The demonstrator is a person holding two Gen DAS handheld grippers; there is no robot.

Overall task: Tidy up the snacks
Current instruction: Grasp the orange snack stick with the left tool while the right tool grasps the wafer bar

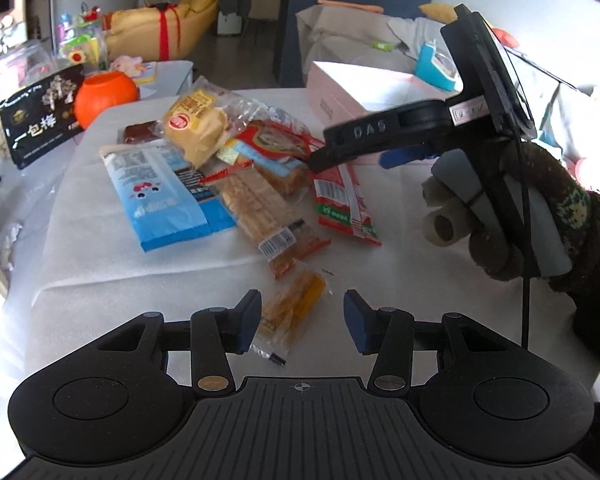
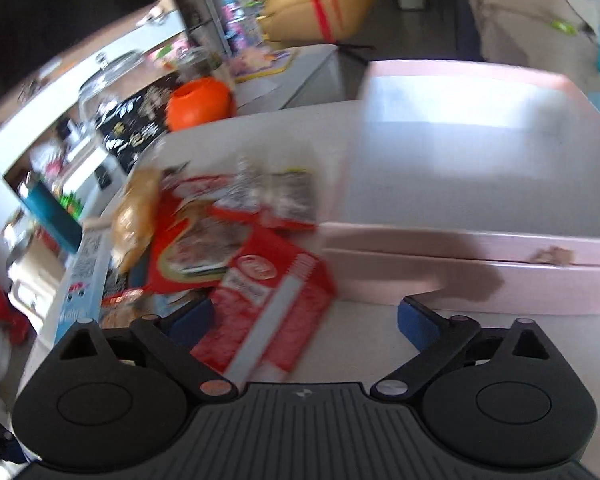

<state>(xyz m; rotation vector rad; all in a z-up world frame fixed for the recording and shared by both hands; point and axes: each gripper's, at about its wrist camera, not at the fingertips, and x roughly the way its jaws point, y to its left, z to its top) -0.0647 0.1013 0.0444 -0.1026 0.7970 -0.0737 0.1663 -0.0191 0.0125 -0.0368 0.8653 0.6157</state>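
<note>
A heap of snack packets lies on the white table (image 1: 140, 272): a blue-and-white bag (image 1: 160, 196), a wrapped bun (image 1: 196, 124), a clear cracker pack (image 1: 256, 204) and a red-and-green packet (image 1: 344, 200). A small orange packet (image 1: 292, 312) lies apart near the front, between the half-spread fingers of my left gripper (image 1: 302, 320); the pads do not press it. My right gripper (image 1: 332, 152), in a gloved hand (image 1: 540, 208), points at the heap from the right. In the blurred right wrist view it (image 2: 304, 322) stands wide open over a red packet (image 2: 268, 308), without gripping it.
A pink box (image 1: 352, 84) (image 2: 480, 280) stands at the table's far right, right beside the heap. An orange round pot (image 1: 106, 96) and a black bag (image 1: 40, 120) sit off the far left corner. Bare table surface lies at the front left.
</note>
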